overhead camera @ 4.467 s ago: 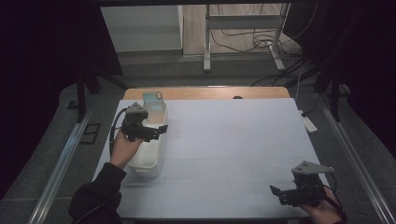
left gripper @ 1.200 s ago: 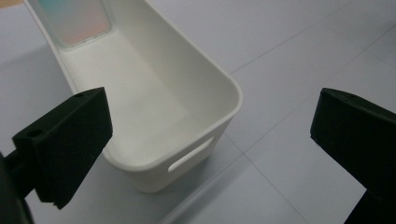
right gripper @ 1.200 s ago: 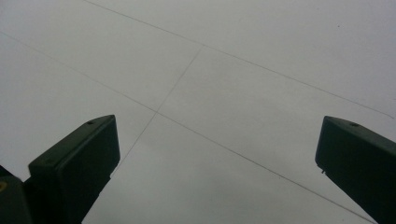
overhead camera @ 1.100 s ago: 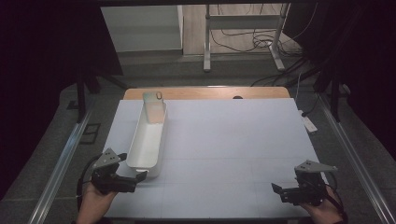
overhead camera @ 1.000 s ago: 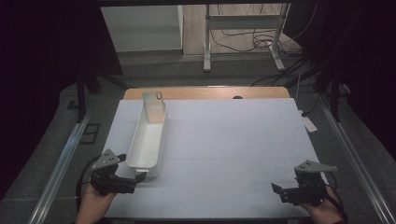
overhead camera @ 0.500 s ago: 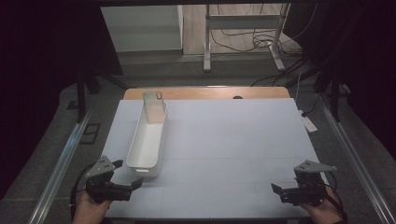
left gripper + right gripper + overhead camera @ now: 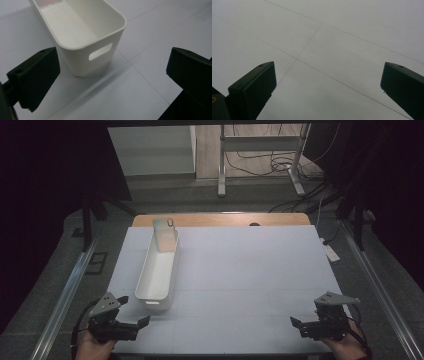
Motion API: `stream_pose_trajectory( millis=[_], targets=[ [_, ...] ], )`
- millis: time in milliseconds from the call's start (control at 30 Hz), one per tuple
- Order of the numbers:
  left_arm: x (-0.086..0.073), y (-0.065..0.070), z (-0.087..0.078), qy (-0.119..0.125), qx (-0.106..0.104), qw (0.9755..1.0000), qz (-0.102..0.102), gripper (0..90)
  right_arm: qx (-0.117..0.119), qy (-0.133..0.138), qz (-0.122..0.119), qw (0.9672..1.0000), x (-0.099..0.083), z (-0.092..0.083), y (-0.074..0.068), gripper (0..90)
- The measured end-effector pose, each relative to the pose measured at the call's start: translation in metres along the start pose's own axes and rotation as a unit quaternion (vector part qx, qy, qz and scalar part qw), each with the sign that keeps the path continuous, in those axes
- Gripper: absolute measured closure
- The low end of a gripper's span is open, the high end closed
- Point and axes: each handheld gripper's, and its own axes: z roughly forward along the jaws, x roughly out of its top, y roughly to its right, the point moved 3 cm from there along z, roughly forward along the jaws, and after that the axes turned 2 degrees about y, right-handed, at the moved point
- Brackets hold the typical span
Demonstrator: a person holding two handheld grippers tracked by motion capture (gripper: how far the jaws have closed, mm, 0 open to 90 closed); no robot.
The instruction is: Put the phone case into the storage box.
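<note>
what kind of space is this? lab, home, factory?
Most likely a lab or data-recording setup, not a home. A table covered in white gridded sheeting sits between black curtains, loose cables run across the floor behind, and a person holds the left gripper and right gripper.
</note>
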Motion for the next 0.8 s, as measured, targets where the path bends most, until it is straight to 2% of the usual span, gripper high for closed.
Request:
stream_pose_trajectory(
  millis=[333,533,800],
  targets=[
    [-0.0056,0.0023,-0.0006,-0.008,-0.001,1.0000,0.002,0.0,-0.001,0.000,-0.001,1.0000,0.0000,0.0001,-0.0002,0.5],
    [-0.0060,0.0032,-0.0014,-0.004,0.001,1.0000,0.005,0.0,-0.001,0.000,-0.001,1.0000,0.0001,0.0001,-0.0002,0.6],
    [-0.0054,0.0039,0.0004,-0.010,0.003,0.9999,0.007,0.0,-0.003,-0.001,-0.003,1.0000,-0.0002,0.0004,0.0000,0.5]
  ],
)
